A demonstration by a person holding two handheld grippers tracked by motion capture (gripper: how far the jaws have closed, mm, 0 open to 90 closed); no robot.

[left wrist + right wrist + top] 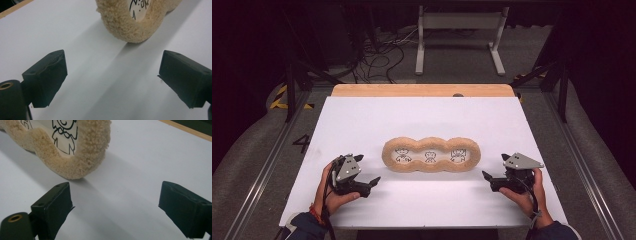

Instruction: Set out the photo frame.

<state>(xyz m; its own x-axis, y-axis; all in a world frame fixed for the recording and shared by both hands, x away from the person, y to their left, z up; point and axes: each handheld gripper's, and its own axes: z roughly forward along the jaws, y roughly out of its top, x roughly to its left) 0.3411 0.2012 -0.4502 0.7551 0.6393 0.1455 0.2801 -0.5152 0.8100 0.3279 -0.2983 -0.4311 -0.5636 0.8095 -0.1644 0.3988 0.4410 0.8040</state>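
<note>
A long tan fleece piece [431, 155] with three rounded lobes lies flat in the middle of the white board [422, 115]. Each lobe frames a white panel with a black line drawing. My left gripper [374, 183] rests on the board just left of its left end, open, nothing between the jaws. In the left gripper view the fleece end [130, 22] lies ahead of the left gripper [112, 77]. My right gripper [486, 177] sits open to the right of the piece. The right gripper view has the right lobe [75, 155] ahead and left of the right gripper [115, 205].
The white board lies on a wooden table whose far edge [422, 90] shows behind it. Beyond stand a white metal frame [459, 35] and loose cables [377, 55] on the floor. Dark rails [272, 155] run along both sides.
</note>
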